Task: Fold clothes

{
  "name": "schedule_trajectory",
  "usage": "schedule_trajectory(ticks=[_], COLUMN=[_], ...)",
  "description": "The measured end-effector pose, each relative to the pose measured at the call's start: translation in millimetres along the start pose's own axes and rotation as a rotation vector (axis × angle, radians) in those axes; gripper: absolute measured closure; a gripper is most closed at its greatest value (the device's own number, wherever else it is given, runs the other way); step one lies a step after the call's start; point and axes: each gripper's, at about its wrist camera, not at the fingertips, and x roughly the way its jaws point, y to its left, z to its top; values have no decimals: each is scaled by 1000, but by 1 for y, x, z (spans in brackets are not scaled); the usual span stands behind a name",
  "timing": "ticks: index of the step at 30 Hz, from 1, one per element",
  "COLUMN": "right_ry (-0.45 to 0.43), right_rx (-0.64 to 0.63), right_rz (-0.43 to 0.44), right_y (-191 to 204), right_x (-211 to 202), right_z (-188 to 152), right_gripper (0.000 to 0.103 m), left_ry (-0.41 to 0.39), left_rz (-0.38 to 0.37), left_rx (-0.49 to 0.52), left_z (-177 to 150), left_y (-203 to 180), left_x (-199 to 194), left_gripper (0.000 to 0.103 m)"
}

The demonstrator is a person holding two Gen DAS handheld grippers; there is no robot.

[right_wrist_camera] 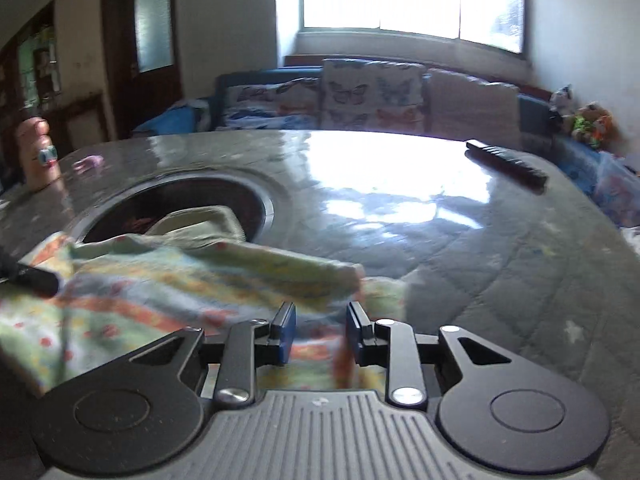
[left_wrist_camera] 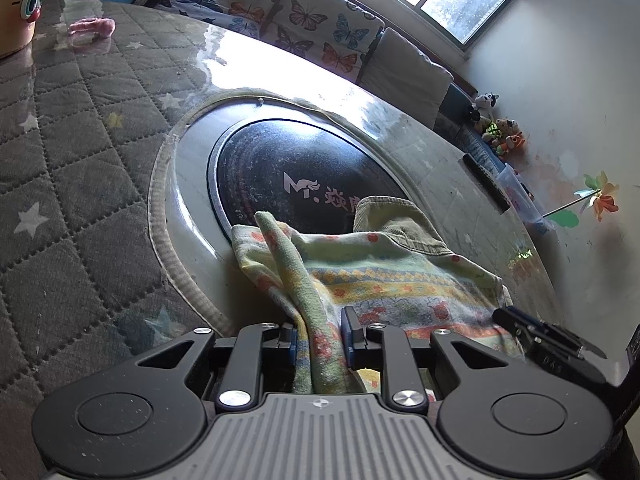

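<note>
Left gripper [left_wrist_camera: 319, 334] jaws clamped on a raised fold of the garment [left_wrist_camera: 404, 276]. Right gripper [right_wrist_camera: 321, 332] jaws parted, cloth beneath and between, grip unclear through blur. Lies on counter [right_wrist_camera: 460, 240], collar over the black disc [left_wrist_camera: 280, 172].

Garment [left_wrist_camera: 384, 276] on table [left_wrist_camera: 80, 184], overlapping cooktop [left_wrist_camera: 288, 168]

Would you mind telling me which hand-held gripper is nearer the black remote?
Right. The right hand-held gripper sits at the garment's edge facing the black remote; the left hand-held gripper is farther across.
</note>
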Motion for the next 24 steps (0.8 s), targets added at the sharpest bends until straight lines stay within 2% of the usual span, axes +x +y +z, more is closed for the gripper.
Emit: schedule_trajectory(ticks=[6, 10, 12, 14, 16, 19, 24], right_ry=[6, 14, 17, 9, 7, -20, -87], right_rx=[106, 137, 155, 138, 140, 140, 158], right_rz=[-48, -32, 0, 11, 23, 28, 18], right_y=[-24, -24, -20, -13, -11, -9, -16], right_x=[11, 14, 15, 13, 12, 3, -23], right_z=[2, 2, 1, 0, 0, 1, 5], right_gripper=[46, 44, 47, 61, 87, 93, 93], left_ry=[0, -2, -5, -7, -10, -14, -24], left_rz=[8, 16, 17, 18, 19, 20, 11], left_rx=[8, 19, 30, 41, 52, 69, 113], left_z=[1, 1, 2, 3, 4, 5, 9], left_y=[-1, -4, -8, -11, -15, -20, -37], left_x=[1, 1, 0, -2, -3, -5, -7], left_gripper=[80, 81, 81, 81, 81, 84, 88])
